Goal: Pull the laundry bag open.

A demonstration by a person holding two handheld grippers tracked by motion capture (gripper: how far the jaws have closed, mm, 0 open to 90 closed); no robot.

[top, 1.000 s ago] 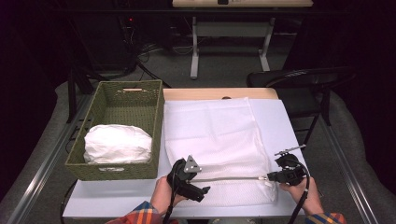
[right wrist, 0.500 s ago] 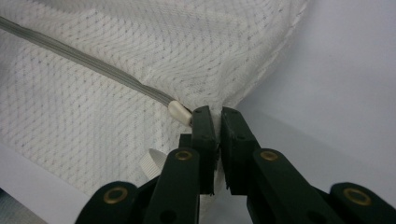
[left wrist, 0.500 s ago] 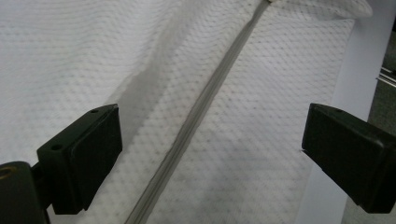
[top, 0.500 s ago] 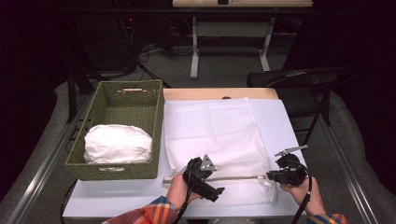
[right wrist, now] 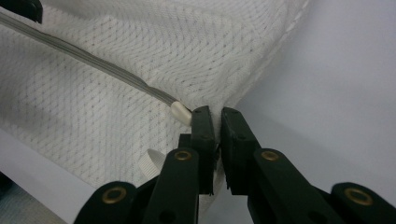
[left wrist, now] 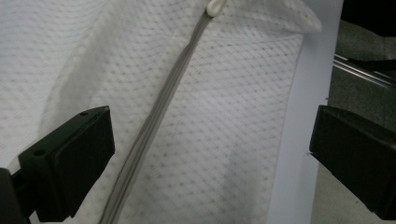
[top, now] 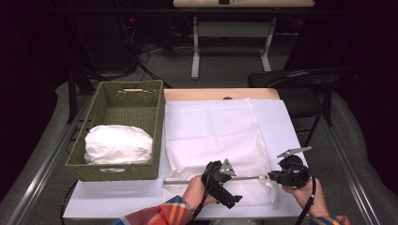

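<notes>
Our right hand-held gripper (right wrist: 215,116) is clenched on the corner of the white mesh bag (right wrist: 116,79), its two jaws pressed together on the fabric just beside the white zipper pull (right wrist: 180,113); in the high view this right hand-held gripper (top: 272,177) sits at about four o'clock on the surface (top: 281,122), at the bag's right end. Our left hand-held gripper (left wrist: 205,154) is released, its jaws standing wide apart over the mesh with the grey zipper (left wrist: 159,116) running between them, closer to the jaw at nine o'clock, and nothing pinched. In the high view the left hand-held gripper (top: 220,185) hovers over the bag's near edge at about six o'clock on the surface, well apart from the right one along the zipper line (top: 197,180). The mesh bag (top: 211,136) lies flat across the middle of the surface, its zipper edge toward us. Farther out, at nine o'clock, a green woven basket (top: 155,117) stands just beside the bag, with a bundle of white cloth (top: 117,144) lying in its near end. Beyond the surface at two o'clock stands a dark chair (top: 305,79).
</notes>
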